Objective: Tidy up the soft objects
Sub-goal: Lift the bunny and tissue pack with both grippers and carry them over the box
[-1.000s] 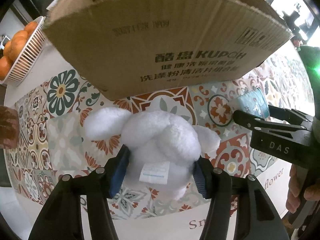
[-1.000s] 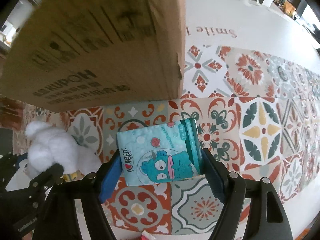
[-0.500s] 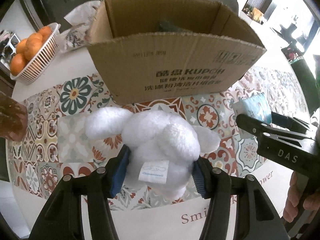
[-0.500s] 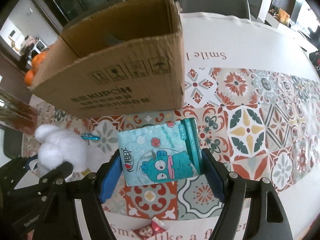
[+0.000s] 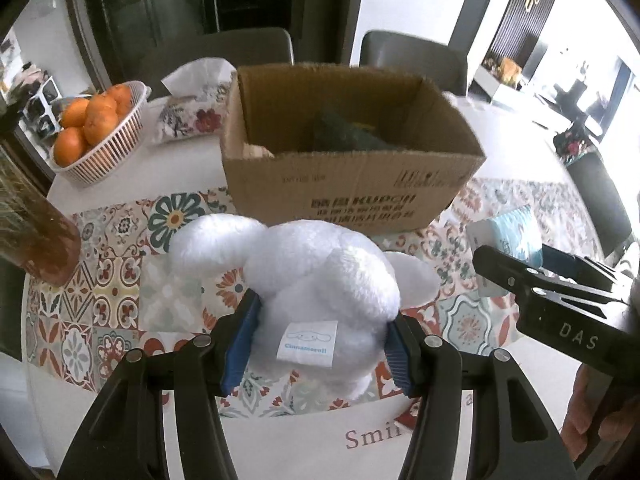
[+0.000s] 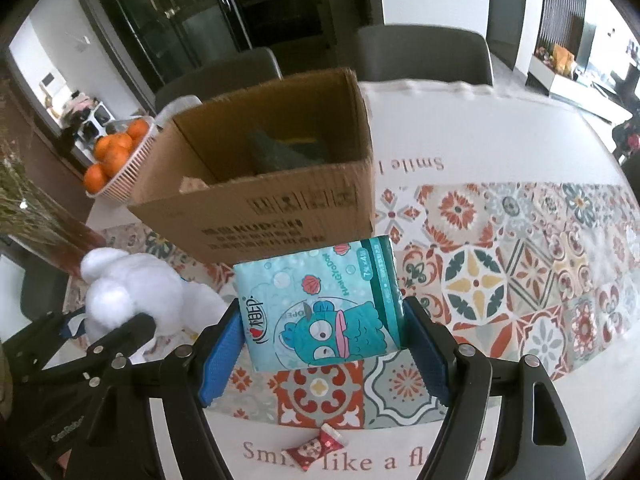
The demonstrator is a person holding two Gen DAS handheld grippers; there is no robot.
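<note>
Left gripper (image 5: 320, 350) is clamped on a white plush toy (image 5: 316, 280), blue pads squeezing its sides, held up off the patterned table runner (image 5: 104, 280). Over at the far left edge there's a brownish vase (image 5: 40, 240), and behind it a white basket of oranges (image 5: 94, 136) with a floral tissue pack (image 5: 192, 114) next to it. Dead ahead sits the open cardboard box (image 5: 352, 196), top flaps out of the way, something dark green already lying inside. Plenty of bare runner between toy and box.

Right gripper (image 6: 322, 344) grips a teal tissue packet (image 6: 320, 312) with a cartoon fish on it, lifted just in front of the box's near right corner. To the right the table (image 6: 480, 136) is wide open runner and white cloth. One small red candy wrapper (image 6: 316, 446) lies near the front edge.
</note>
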